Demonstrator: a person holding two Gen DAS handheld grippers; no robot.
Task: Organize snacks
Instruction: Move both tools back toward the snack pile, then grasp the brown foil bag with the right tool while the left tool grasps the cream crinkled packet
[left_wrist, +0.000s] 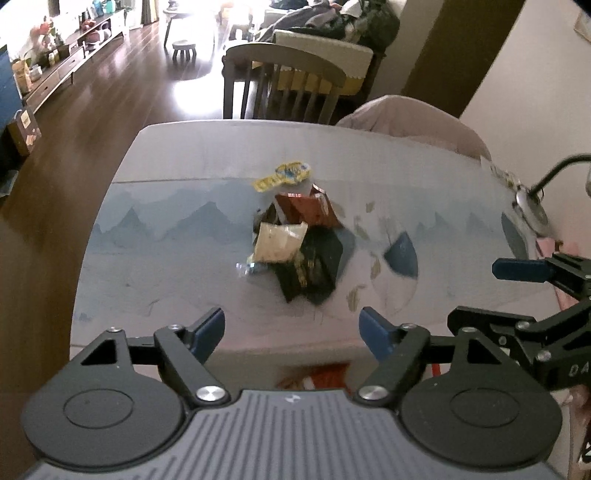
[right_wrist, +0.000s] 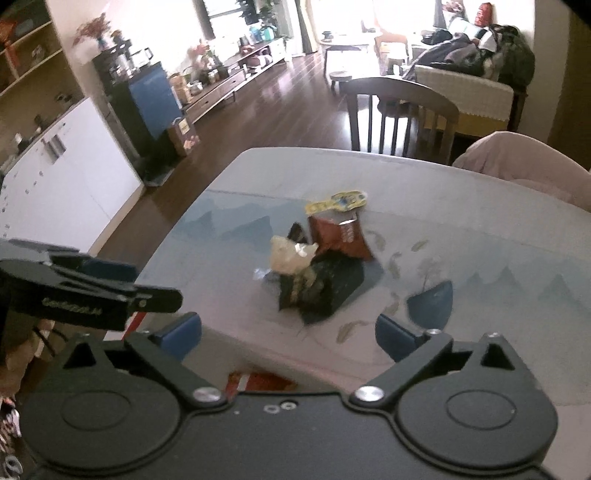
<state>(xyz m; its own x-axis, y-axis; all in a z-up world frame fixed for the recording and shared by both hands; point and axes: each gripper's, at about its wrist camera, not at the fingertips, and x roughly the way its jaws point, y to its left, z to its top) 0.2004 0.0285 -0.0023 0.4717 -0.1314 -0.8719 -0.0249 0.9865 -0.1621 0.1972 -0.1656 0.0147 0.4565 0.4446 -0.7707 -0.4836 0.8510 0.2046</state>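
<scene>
Brown wood floor and a chair (left_wrist: 284, 81) sit behind the grey desk (left_wrist: 155, 221), and a small pile of snacks (left_wrist: 295, 243) lies in the middle of the desk: a yellow packet (left_wrist: 286, 175) at the back, a red bag (left_wrist: 308, 210), a pale bag (left_wrist: 279, 242) and dark packets (left_wrist: 314, 273) in front. Left gripper (left_wrist: 291, 330) hangs over the near edge with its blue jaws wide apart and nothing between them. Right gripper (right_wrist: 288, 334) is just beside it, jaws wide apart too and holding nothing.

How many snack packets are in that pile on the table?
4 visible: yellow packet farthest back, red packet before it, pale packet front left, black packet nearest. Others may hide underneath.
</scene>
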